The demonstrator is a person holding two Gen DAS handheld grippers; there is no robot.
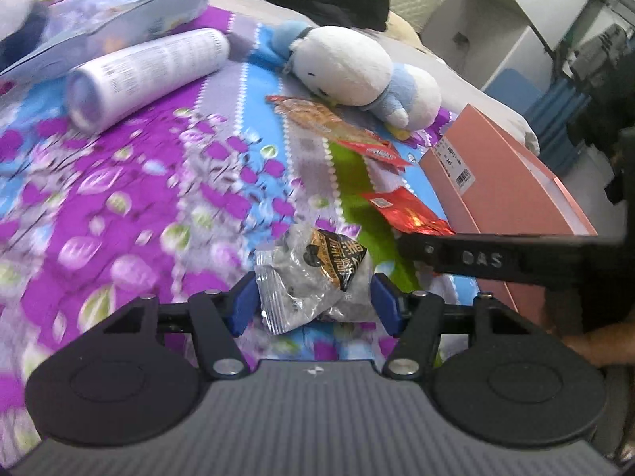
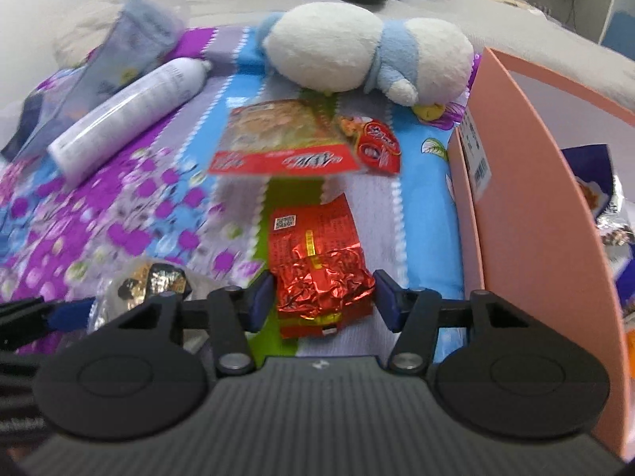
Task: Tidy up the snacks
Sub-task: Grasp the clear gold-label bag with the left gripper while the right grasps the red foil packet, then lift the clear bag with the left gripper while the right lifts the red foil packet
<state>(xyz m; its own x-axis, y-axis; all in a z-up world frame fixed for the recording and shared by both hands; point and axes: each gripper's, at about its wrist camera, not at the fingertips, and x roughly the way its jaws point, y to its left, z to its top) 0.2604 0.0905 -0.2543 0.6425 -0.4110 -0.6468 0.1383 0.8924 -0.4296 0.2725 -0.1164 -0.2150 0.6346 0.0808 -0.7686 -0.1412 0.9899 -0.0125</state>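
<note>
The left tool straddles a crumpled silver packet on the floral bedspread. Its blue pads sit against the wrapper's 2 sides at roughly half spread, so I judge it gripped, though only lightly. The right tool brackets a red foil packet the same way; its left pad meets the foil while a sliver of gap shows at the right pad, so the grip looks not yet made.

The likely destination is the pink box, open at 3 o'clock of the red packet and already holding some wrapped snacks. 2 more packets remain on the bed: a large red-edged snack bag at 12 o'clock of the red foil, and a small red packet just beside it at 1 o'clock. A plush toy lies beyond them, and a white tube at 10 o'clock — neither belongs to the job.

To do this well, close the right tool until both pads bite the bulging middle of the foil, not its flat sealed edge, which would slip. Lift each packet clear of the bedspread before swinging toward the box. The tools work close together — move 1 at a time, right first since it is nearer the box, and clear the pink wall before letting go.
</note>
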